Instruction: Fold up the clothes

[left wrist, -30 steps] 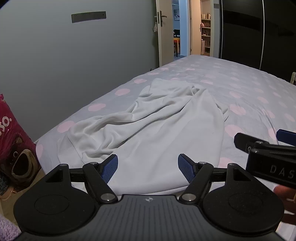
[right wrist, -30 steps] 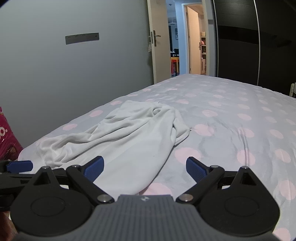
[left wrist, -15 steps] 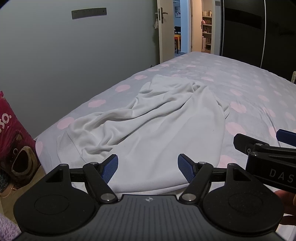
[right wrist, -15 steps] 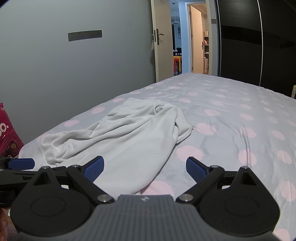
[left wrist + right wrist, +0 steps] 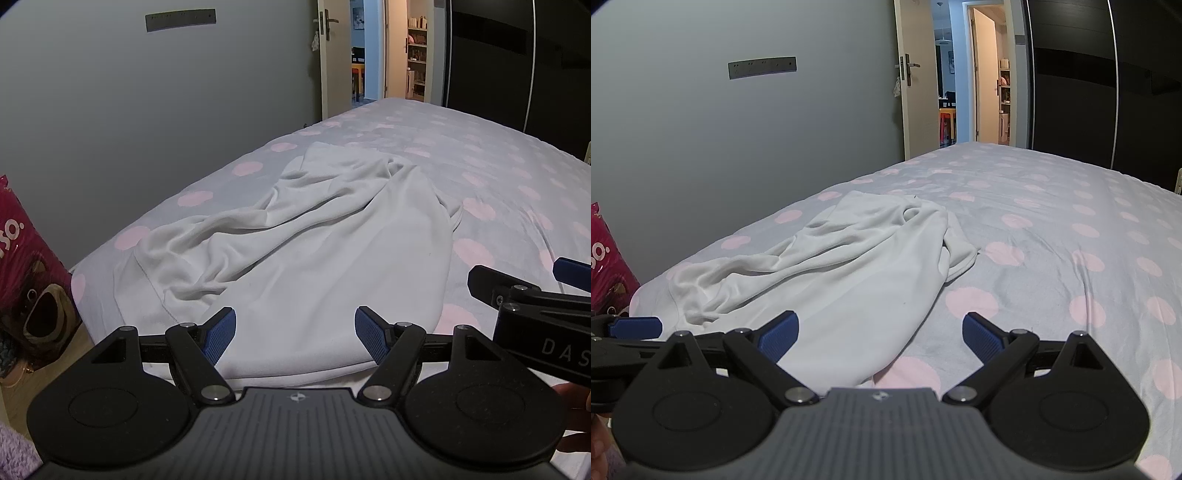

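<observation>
Left wrist view: white garment (image 5: 317,258) lies crumpled on the dotted bedsheet (image 5: 498,177), long axis running from lower centre of frame toward the upper centre, near hem at the bottom. Left gripper (image 5: 295,332) spread wide, empty, above the hem. Right gripper (image 5: 879,332) likewise wide, holding nothing.

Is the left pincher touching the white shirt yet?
Cannot tell. In the left wrist view the open left gripper overlaps the white garment, but contact or gap isn't plain.
</observation>
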Motion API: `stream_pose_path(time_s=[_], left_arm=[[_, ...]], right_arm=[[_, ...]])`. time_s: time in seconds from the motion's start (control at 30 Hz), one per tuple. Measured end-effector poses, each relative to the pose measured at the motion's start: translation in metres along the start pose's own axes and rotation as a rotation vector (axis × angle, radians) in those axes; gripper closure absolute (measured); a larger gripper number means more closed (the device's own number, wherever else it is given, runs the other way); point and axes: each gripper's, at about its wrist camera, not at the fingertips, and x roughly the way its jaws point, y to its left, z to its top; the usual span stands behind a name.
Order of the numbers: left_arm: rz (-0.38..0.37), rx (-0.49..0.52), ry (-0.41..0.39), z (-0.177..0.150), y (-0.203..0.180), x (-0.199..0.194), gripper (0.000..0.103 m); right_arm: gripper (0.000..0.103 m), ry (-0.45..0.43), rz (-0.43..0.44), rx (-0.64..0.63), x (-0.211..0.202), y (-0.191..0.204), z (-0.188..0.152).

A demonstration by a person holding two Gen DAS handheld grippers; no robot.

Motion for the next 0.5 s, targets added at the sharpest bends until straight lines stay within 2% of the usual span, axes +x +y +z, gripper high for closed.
stream_pose_path(time_s=[0.5], left_arm=[[-0.012, 0.023, 0.035, -0.003, 0.000, 0.011, 0.033]], right_arm=[[0.007, 0.024, 0.021, 0.020, 0.006, -0.003, -0.003]])
